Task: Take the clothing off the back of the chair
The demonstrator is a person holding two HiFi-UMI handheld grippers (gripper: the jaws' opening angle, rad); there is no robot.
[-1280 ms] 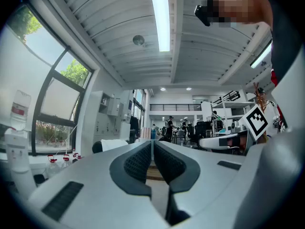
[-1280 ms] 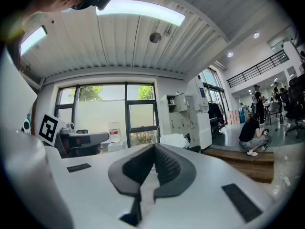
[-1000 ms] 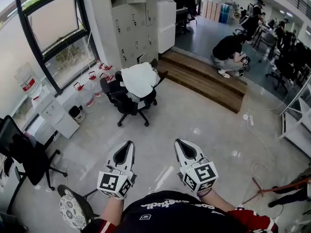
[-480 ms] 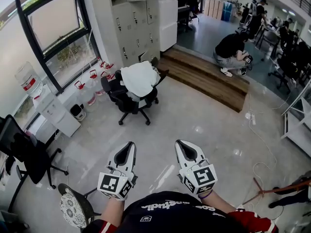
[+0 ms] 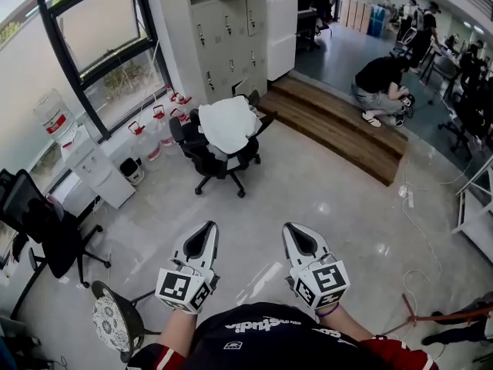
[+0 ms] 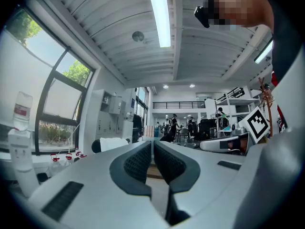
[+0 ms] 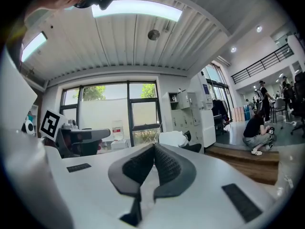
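A white garment (image 5: 226, 122) hangs over the back of a black office chair (image 5: 218, 160) across the room, in front of grey lockers. The same garment (image 6: 113, 143) shows small and far off in the left gripper view, and the garment (image 7: 172, 138) also in the right gripper view. My left gripper (image 5: 204, 231) and right gripper (image 5: 293, 233) are held side by side low in the head view, well short of the chair. Both point level toward it, jaws shut with nothing between them.
Grey lockers (image 5: 231, 33) stand behind the chair. A wooden step (image 5: 339, 133) runs to the right, where a person (image 5: 381, 83) crouches. A second black chair (image 5: 42, 233) and a water dispenser (image 5: 92, 168) stand at the left, a round stool (image 5: 115, 326) near my left arm.
The chair with the garment has drifted slightly right and lower in the head view, a little nearer. Both grippers keep their pose, shut.
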